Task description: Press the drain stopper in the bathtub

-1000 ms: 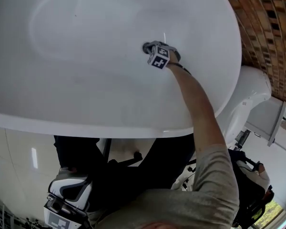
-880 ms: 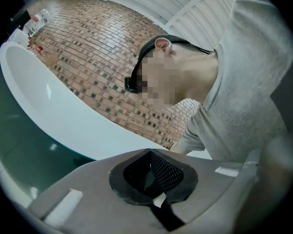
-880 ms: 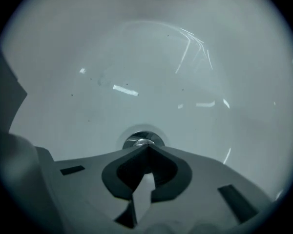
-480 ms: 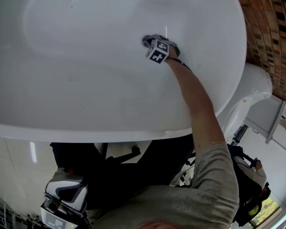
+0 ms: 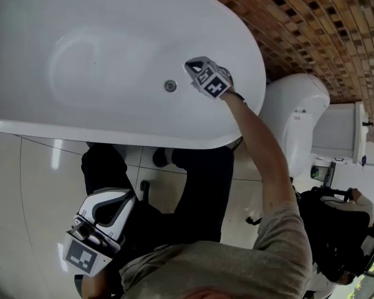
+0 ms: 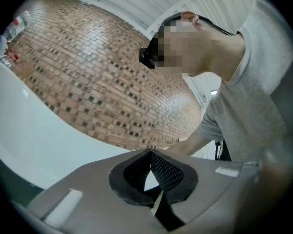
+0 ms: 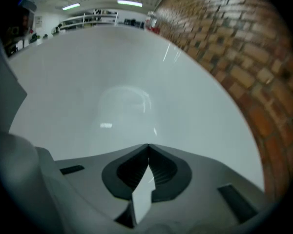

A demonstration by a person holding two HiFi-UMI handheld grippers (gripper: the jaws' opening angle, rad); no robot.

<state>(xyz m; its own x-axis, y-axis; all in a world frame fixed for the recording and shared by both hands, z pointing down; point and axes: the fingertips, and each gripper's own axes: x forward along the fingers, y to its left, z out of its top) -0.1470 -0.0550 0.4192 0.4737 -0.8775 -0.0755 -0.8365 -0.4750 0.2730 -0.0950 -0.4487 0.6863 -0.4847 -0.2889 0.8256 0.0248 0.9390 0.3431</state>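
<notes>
Stopper (image 5: 170,85) sits in the floor of the white tub (image 5: 81,123), a small round metal disc a little right of the tub's middle, and nothing touches it.

In the head view the left gripper (image 6: 150,153) hangs low at about 7 o'clock from the stopper, well apart from the tub and over the pale floor (image 5: 19,185), beside the person's dark trousers (image 5: 196,192). Its own view shows the two jaws pressed together at their tips, with nothing between them. Behind them are the tub rim and the brick wall (image 5: 311,23).

The right gripper (image 5: 193,66) is inside the tub, near the stopper at about 3 o'clock from it, and a clear strip of white lies between them. Its jaws are also clenched together and empty. Its view looks along the bare tub wall, and the stopper does not appear there. If the gripper touches the tub surface, I cannot tell.

The bare arm (image 5: 262,154) runs from this gripper down to 5 o'clock. Right of the tub, at 3 o'clock, stands a white toilet (image 5: 296,114).
</notes>
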